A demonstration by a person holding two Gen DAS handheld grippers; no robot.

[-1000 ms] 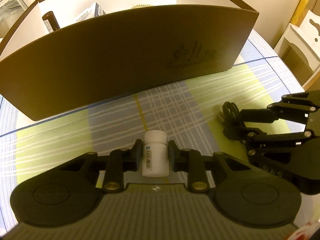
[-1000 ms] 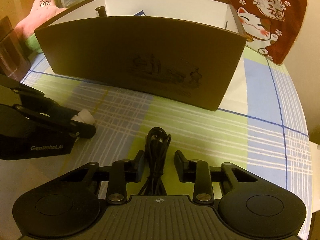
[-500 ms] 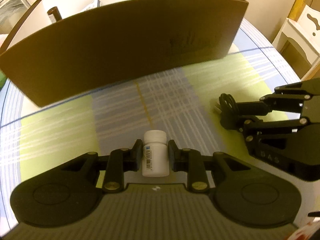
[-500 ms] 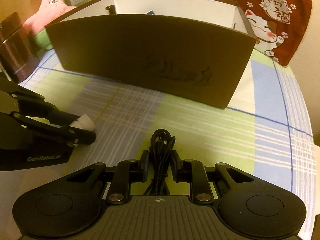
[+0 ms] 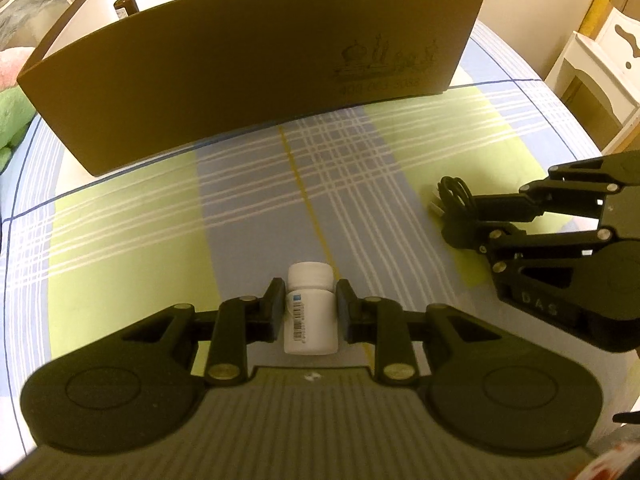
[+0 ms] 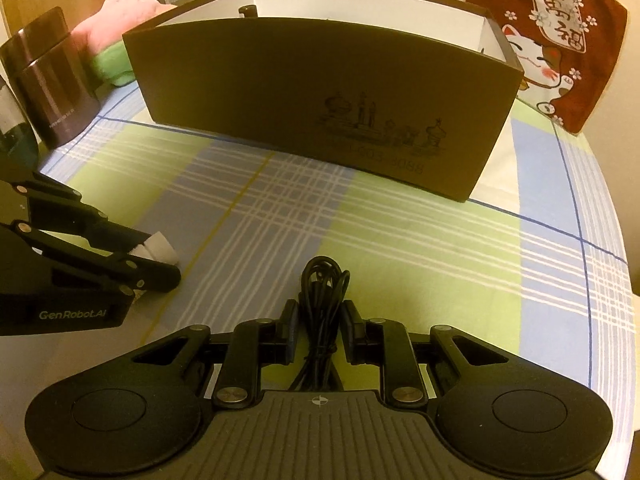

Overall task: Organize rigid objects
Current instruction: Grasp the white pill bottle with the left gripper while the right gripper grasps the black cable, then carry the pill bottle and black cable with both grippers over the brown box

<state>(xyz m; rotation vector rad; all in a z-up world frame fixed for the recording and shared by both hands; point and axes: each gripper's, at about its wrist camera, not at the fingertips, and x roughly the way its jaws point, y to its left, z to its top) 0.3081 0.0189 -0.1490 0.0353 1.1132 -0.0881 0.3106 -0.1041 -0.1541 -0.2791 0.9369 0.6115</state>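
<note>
White pill bottle (image 5: 310, 312) sits between the two fingers of the left gripper (image 5: 310, 308), and the jaws are pressed on its sides. It is small and round, with a white cap pointing away and a label with a blue square and a barcode. It is over the checked tablecloth (image 5: 120, 240), in front of the big brown box (image 5: 256, 68). The box is open on top and white inside, with a dark bottle (image 5: 126, 5) poking up in it. The right gripper (image 6: 318, 320) has its jaws squeezed on a bundle of black cable (image 6: 322, 300). A dark brown canister (image 6: 50, 80) stands to the left of the box.
</note>
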